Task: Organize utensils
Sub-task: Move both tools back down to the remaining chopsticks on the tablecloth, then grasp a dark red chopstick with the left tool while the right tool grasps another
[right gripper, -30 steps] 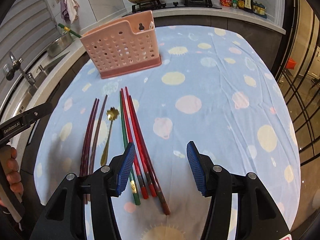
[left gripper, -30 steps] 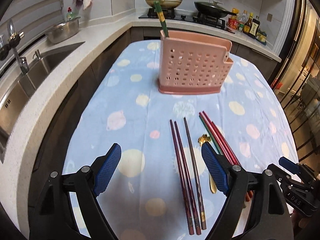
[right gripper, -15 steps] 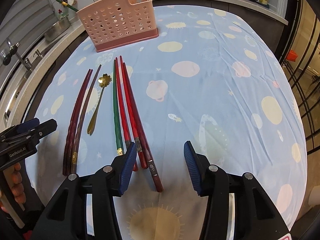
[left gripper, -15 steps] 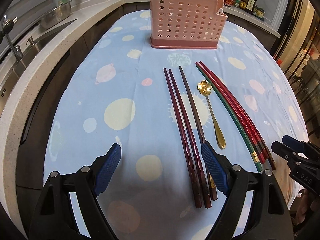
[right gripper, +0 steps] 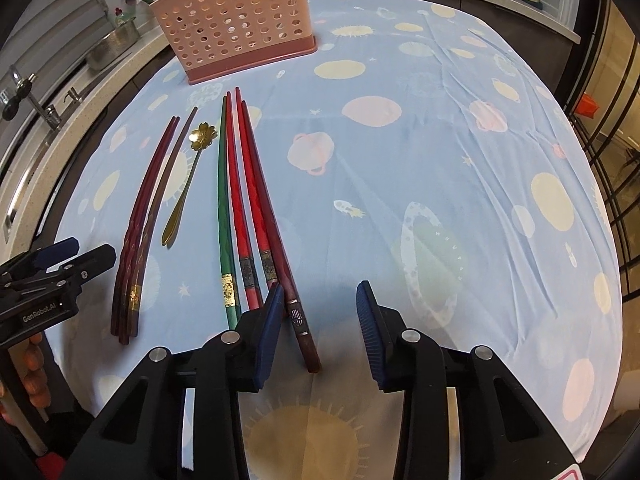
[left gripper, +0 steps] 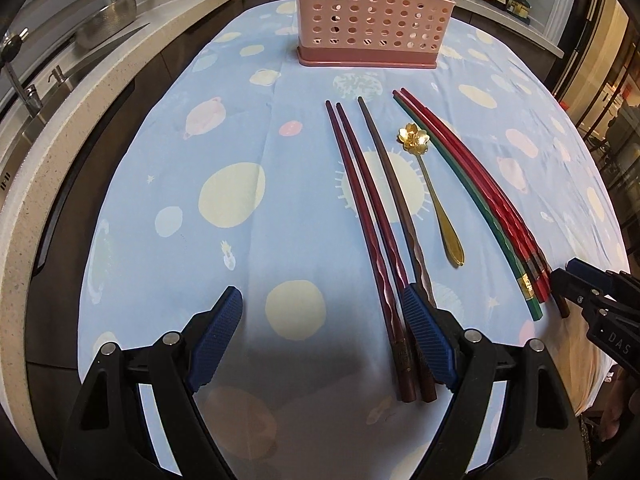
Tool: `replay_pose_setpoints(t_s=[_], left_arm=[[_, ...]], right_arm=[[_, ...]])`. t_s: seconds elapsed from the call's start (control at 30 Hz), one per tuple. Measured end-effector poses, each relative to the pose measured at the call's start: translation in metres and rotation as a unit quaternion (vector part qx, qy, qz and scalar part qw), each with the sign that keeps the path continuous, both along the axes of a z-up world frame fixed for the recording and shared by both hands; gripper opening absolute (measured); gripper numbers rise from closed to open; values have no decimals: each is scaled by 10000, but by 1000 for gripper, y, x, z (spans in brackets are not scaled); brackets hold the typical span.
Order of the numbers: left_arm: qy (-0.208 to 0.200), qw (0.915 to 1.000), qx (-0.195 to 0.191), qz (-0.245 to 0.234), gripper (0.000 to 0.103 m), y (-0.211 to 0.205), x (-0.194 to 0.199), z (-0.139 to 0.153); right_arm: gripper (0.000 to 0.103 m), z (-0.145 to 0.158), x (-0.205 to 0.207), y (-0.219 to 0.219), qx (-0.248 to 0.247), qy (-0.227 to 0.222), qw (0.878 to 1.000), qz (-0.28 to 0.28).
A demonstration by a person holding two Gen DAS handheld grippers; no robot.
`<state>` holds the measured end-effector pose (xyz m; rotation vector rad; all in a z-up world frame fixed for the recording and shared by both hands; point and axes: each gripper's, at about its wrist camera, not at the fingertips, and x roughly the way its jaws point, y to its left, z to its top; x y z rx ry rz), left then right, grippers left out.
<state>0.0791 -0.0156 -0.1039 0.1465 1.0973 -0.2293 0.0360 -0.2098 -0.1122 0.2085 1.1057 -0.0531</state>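
Right gripper (right gripper: 316, 320) low over tablecloth (right gripper: 440, 140), jaws wide apart, nothing held. Butt end of outermost dark red chopstick (right gripper: 298, 316) inside the gap, close to left pad; red chopsticks (right gripper: 248, 208) and green chopstick (right gripper: 223, 200) just left of that pad. Long axes running away from jaws toward basket, so pads square across shaft.

Left gripper (left gripper: 320, 332) likewise spread wide and empty. Maroon chopsticks (left gripper: 372, 232) by its right pad, butts partly behind it, mostly at edge of gap.

Gold spoon (left gripper: 430, 188) between the two bundles, flower bowl at far end.

Pink basket (right gripper: 232, 28) upright at far end of cloth, one green chopstick already slanting out.

Judgement: right gripper better placed; small leftward shift for centring, then closing.
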Motion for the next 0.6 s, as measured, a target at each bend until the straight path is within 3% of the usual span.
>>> replay_pose_setpoints(t_s=[0.4, 0.47, 0.6], left_arm=[[201, 9997, -117, 2, 78, 1, 0, -12], [241, 9997, -93, -24, 71, 3, -2, -14], [203, 9997, 2, -142, 69, 5, -13, -15]], right_arm=[[15, -4, 0, 7, -304, 18, 9995, 124], [12, -4, -1, 3, -263, 14, 9996, 79], [12, -4, -2, 2, -268, 15, 9996, 40]])
